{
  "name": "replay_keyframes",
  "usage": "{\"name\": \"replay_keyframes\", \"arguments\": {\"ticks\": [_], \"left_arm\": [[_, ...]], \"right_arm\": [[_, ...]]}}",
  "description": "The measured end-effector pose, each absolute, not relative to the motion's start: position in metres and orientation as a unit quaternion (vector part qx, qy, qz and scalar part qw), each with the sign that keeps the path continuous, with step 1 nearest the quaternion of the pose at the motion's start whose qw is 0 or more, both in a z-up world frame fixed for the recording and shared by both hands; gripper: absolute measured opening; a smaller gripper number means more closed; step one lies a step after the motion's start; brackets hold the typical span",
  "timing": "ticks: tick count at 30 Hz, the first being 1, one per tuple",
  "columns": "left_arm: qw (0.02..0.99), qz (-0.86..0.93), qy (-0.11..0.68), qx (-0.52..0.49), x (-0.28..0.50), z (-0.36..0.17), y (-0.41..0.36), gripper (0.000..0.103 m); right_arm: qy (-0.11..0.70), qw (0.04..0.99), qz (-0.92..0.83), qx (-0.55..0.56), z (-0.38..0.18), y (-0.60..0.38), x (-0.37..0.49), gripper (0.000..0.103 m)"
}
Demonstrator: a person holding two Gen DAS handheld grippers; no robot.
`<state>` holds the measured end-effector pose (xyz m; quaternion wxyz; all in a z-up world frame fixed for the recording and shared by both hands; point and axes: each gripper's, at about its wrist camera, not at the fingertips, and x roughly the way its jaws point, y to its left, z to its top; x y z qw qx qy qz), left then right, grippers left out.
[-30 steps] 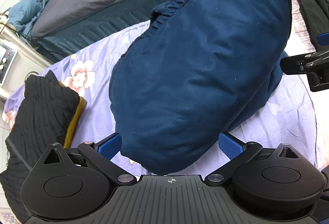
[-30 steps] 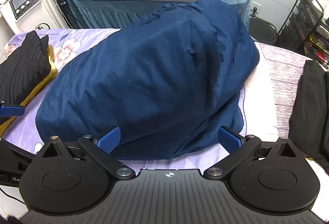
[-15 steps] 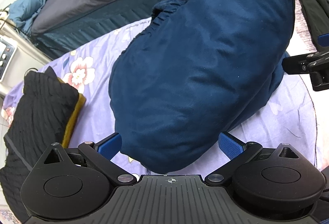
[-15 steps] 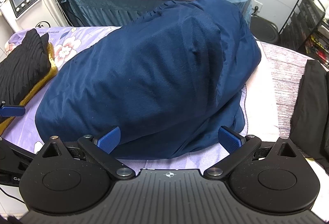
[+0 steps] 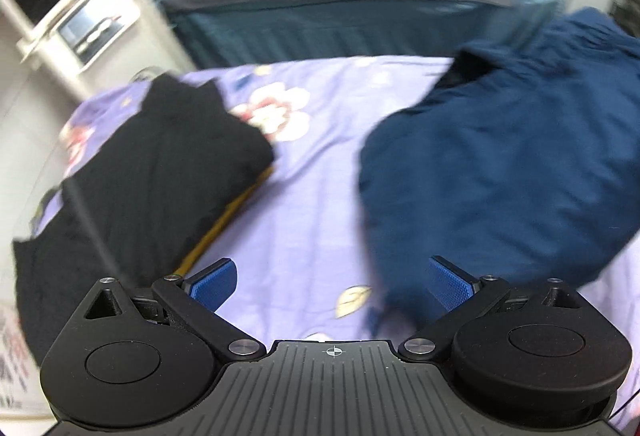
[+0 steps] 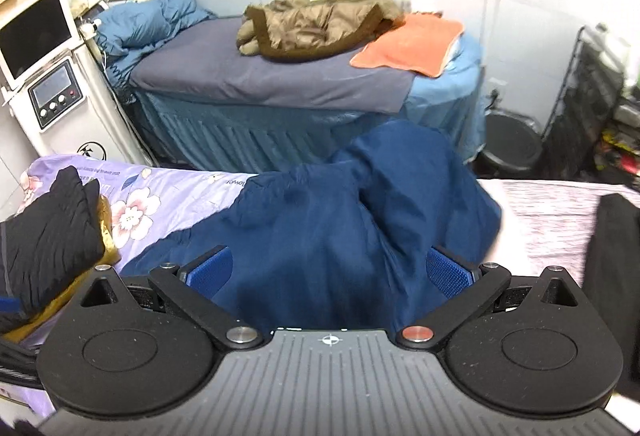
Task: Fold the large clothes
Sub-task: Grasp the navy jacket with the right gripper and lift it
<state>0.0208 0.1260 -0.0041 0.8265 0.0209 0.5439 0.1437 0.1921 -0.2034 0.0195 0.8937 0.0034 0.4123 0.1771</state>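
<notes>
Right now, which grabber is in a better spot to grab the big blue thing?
Probably the right gripper. The navy garment lies straight ahead between its open jaws. The left gripper, also open, faces bare purple floral sheet, with the garment off to its right.

Light: bright and even, no glare was seen.
Left view: smeared by blur.
Right view: sharp.
Edges: bent round.
</notes>
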Motion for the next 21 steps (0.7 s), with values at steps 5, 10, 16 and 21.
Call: {"name": "replay_keyframes", "arguments": {"ticks": [5, 10, 16, 21], "left_arm": [[0.81, 0.174, 0.559, 0.001, 0.006, -0.014, 0.152, 0.103], [0.811, 0.179, 0.557, -0.007, 0.014, -0.012, 0.162, 0.103], [0.838, 0.139, 0.527, 0.017, 0.048, 0.01, 0.135, 0.103], [0.848, 0.073, 0.524, 0.028, 0.073, 0.003, 0.095, 0.103]], "right_arm": [[0.472, 0.846, 0.223, 0.107, -0.02, -0.197, 0.212, 0.031], [0.503, 0.793, 0.341, 0.031, -0.045, -0.148, 0.143, 0.028], [0.616, 0.613, 0.495, -0.015, -0.098, -0.113, 0.054, 0.027], [0.667, 0.593, 0.446, -0.068, -0.151, -0.117, 0.022, 0.041]]}}
